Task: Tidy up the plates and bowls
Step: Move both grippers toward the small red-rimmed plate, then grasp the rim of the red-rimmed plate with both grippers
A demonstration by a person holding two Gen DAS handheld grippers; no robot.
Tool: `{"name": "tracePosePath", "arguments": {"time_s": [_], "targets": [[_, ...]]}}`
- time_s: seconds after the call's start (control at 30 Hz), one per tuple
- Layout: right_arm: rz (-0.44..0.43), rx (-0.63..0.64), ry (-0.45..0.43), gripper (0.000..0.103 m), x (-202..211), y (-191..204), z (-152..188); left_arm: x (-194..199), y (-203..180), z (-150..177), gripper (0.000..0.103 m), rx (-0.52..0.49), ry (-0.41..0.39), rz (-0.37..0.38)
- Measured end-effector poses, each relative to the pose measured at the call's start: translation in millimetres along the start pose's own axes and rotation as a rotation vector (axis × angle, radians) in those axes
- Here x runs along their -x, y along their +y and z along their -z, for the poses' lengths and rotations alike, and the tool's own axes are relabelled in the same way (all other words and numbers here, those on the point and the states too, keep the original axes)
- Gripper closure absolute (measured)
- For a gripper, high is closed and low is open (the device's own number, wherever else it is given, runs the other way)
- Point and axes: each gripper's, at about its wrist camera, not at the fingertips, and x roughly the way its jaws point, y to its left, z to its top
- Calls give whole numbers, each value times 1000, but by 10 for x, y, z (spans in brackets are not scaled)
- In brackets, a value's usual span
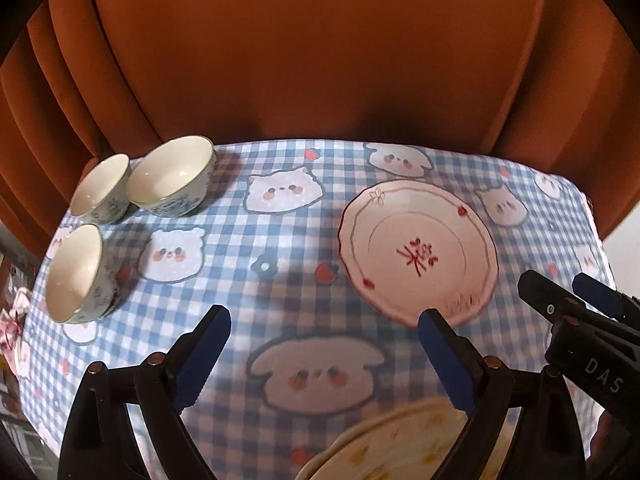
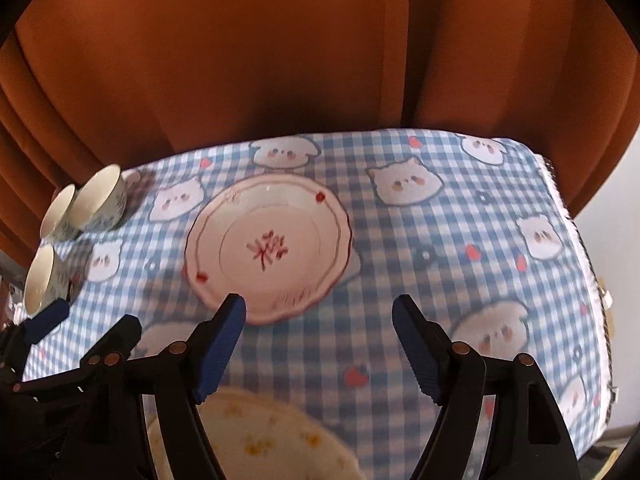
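Observation:
A pink plate with red characters lies flat on the checked cloth, just beyond both grippers' tips. A cream plate with yellow marks lies nearest me, under the fingers and partly hidden by them. Three white bowls stand upright at the far left: a big one, one behind it, and a nearer one. My left gripper is open and holds nothing. Close to its right, my right gripper is open too, nothing between its pads.
A blue and white checked tablecloth with cartoon animal faces covers the table. Orange curtains hang right behind the far edge. The table's right edge drops off beside a pale wall.

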Motion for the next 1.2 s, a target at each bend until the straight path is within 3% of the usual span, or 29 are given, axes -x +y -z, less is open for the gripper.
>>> {"name": "tracePosePath", "arguments": {"time_s": [0.4,0.83,0.9,0.97,1.1,1.2], "targets": [[-78,33,32,25,-666,-25,-339,-617,-309,-211,15,-23,41,-28],[-60,-26,78,25,-1319,-81,-488,-1222,-415,-314,30,-11,98,7],[-59,-22,83,27,-1377,-77,-489,-1289,-416,-299,33,-14,114,14],[-71,-12,103,39,-1438,-53,-484,-1336,-415,-287,36,-19,129,22],[-63,-7,100,40,-1443,-46,-471,-1343,-407,-288,38,-22,125,27],[-60,-10,108,40,-1425,-19,-464,-1333,-385,-277,46,-31,122,9]]}}
